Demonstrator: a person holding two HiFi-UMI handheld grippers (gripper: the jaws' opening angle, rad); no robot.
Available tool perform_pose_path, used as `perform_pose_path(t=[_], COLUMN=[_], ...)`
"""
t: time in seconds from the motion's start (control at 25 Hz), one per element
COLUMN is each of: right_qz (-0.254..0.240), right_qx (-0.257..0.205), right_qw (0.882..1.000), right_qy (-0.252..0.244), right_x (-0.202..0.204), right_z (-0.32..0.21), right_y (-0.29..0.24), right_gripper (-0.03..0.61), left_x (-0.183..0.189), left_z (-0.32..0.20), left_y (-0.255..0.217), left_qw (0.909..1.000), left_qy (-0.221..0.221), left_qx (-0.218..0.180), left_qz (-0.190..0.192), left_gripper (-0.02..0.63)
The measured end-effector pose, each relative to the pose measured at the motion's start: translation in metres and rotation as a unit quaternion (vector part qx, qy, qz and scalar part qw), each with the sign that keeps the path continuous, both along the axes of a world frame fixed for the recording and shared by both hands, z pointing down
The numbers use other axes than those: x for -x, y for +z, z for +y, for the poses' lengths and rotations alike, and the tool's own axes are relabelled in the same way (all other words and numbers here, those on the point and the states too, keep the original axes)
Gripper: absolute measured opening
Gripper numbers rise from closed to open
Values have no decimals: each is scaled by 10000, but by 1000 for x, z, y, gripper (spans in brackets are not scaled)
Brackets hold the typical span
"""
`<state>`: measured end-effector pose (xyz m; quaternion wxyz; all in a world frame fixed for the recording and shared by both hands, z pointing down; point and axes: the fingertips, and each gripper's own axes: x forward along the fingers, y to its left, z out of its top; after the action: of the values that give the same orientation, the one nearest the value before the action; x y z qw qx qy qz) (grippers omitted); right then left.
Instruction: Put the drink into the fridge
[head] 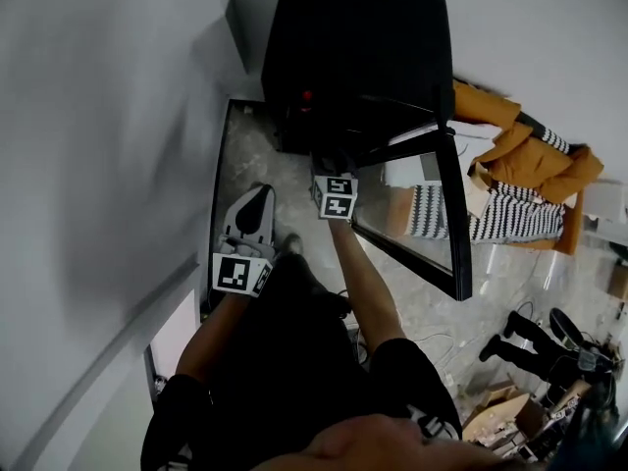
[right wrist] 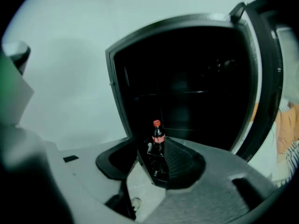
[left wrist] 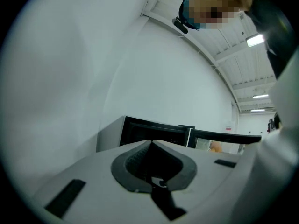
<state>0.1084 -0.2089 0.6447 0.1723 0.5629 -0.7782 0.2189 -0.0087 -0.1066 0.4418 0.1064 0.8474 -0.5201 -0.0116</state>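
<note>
The cola bottle (right wrist: 157, 136), red cap up, stands upright at lower centre of the right gripper view. It is between the fingers of the right gripper (right wrist: 154, 148), which are closed on its dark lower body, one pad on each side. Behind it is the black inside of the fridge (right wrist: 187, 78); whether the bottle is already inside I cannot tell. The fridge's glass door (head: 446, 214) stands open toward the right of the head view. Below the bottle, the gap between the fingers shows pale floor (right wrist: 142, 185) and a shoe (right wrist: 135, 203). The left gripper (head: 258, 199) sits at centre left of the head view, well apart from the bottle, its fingers closed together on nothing. An orange jacket (head: 510, 140) lies near the right edge
</note>
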Motion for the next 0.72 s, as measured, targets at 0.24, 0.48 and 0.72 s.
perform_pose_path(t=[0.24,0.48,0.72], right_qz=[-211,-284,-248], right_qx=[226,314,342], right_qw=[9995,9990,9983], right_qy=[50,173,413], right_x=[-11,-10,-5], right_z=[44,67,90], right_y=[-35,-61,-98], right_gripper=[70,12,3], left_x=[-5,-5,7], left_z=[25,32,31], left_y=[-25,-27,-38], left_qw=[9998,9998,9989], left_qy=[-84,110,312], left_qx=[165,149,356], left_qz=[-41,-61,-26], left_gripper=[5,5,5])
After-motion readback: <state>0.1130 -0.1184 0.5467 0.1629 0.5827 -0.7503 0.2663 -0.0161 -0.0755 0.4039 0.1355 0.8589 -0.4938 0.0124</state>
